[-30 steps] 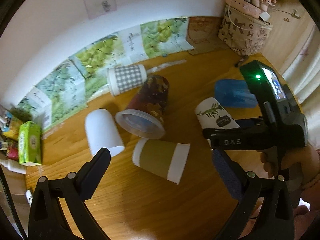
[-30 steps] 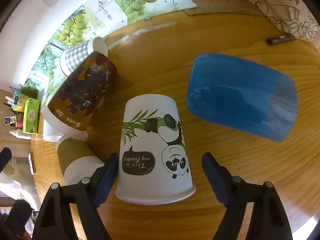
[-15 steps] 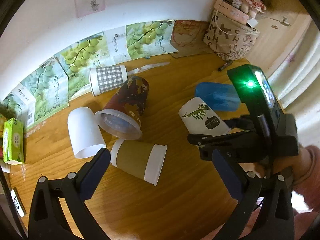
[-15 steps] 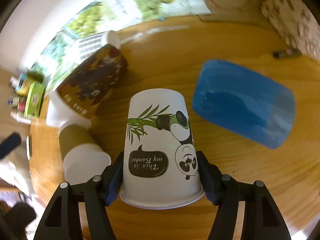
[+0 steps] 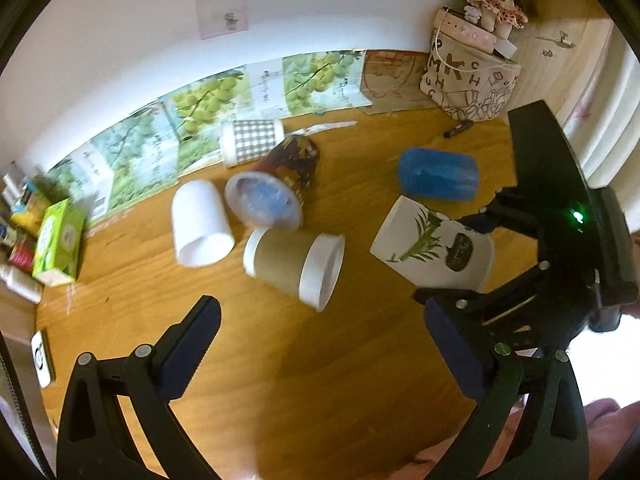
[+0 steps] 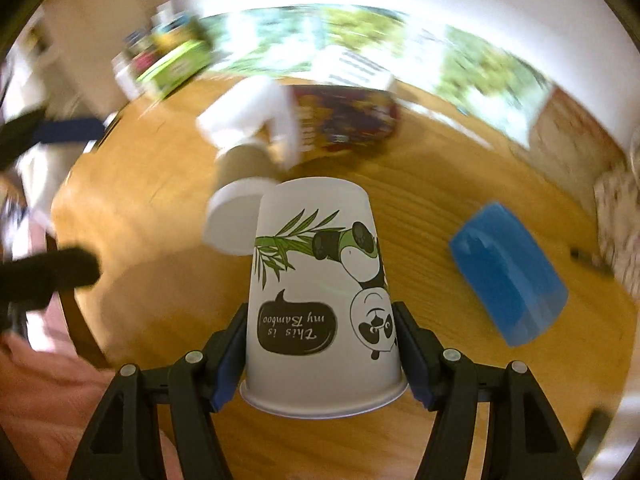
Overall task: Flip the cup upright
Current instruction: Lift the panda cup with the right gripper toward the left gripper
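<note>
1. Right gripper [image 6: 322, 354]: both pads pressed to the sides of the panda cup [image 6: 320, 300], rim nearest the camera, base pointing away; cup tilted, whether it touches the table cannot be told.
2. Left gripper [image 5: 320, 356]: jaws wide apart, nothing held, over bare wooden table [image 5: 280, 360].
3. Blue cup [image 5: 438, 174] lies just behind; brown-sleeved cup [image 5: 294, 266] lies well left, mouth showing, seemingly empty.

Light: warm, dim indoor; bright glare at the lower right of the left view.
Blur: right view smeared behind the sharp cup [image 6: 322, 300].
Distortion: fisheye bends edges, black corners.
Shadows: soft on table [image 5: 280, 360].
</note>
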`<state>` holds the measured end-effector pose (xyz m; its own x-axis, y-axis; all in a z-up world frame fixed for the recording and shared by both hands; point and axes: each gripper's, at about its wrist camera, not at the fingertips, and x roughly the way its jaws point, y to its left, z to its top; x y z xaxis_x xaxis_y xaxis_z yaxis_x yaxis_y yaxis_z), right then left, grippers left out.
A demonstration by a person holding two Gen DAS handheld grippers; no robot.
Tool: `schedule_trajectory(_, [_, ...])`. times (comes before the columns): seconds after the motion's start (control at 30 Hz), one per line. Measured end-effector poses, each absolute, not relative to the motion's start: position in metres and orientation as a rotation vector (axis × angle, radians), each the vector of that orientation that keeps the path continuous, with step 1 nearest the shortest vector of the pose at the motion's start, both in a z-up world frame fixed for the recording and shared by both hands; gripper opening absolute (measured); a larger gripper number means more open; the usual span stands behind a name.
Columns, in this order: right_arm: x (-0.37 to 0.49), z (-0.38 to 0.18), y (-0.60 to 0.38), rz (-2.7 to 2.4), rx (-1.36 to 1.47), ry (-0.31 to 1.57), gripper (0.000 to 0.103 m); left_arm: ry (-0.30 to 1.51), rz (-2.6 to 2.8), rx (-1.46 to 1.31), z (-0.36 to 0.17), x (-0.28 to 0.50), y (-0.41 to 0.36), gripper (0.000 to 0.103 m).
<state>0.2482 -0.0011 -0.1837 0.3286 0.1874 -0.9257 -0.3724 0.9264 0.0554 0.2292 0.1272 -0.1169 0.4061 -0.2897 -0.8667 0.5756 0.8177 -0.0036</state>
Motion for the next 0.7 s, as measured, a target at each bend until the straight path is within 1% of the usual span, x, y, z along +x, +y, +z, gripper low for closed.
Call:
schedule_trajectory(0.2, [0.211,-0.185,0.023,0.522,-0.398,1.113,0.068,1.019,-0.533,0.366,-0.124,0.194,0.146,0.101])
schedule_trajectory(0.4, [0.177,-0.194,0.048,0.667,-0.631,1.039,0.068,0.978,-0.526,0.411,-0.129,0.161,0.158,0.101])
schedule_trajectory(0.7, [0.146,-0.22,0.071,0.819,-0.989,0.951,0.068,1.002,-0.514,0.41,-0.142,0.142,0.169,0.101])
